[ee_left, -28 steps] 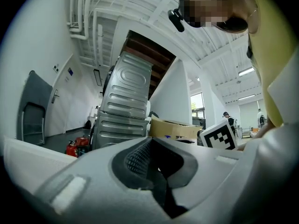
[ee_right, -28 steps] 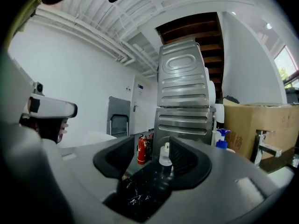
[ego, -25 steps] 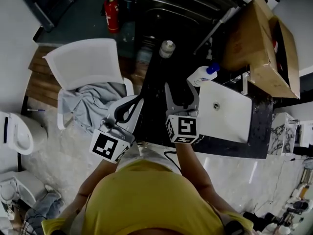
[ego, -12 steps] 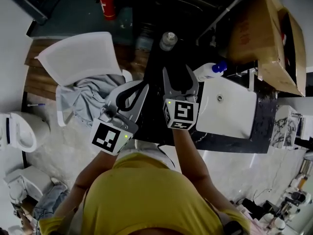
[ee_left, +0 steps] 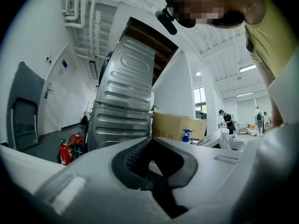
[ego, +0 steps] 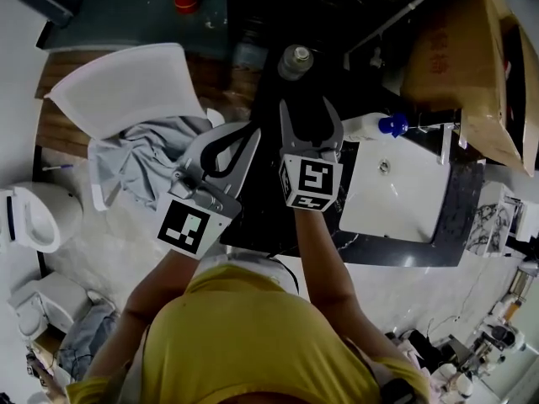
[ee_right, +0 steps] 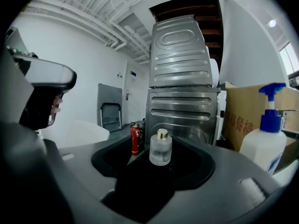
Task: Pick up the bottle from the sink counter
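Well left of the white sink, a white chair draped with grey cloth stood off the dark surface. Nearer the sink, you held the left hand-held gripper over the surface's left edge, its jaws closed together on nothing. Just left of the sink, your right hand-held gripper hung above the surface, its jaws opening with nothing pressed between them. The glass bottle, capped in metal, stood upright on the surface, left of the sink and beyond its far corner. It was just ahead of the right jaw tips, in line with the gap and untouched. A white pump bottle with a blue head stood at the sink's far left corner. A cardboard box rose on the sink's far side.
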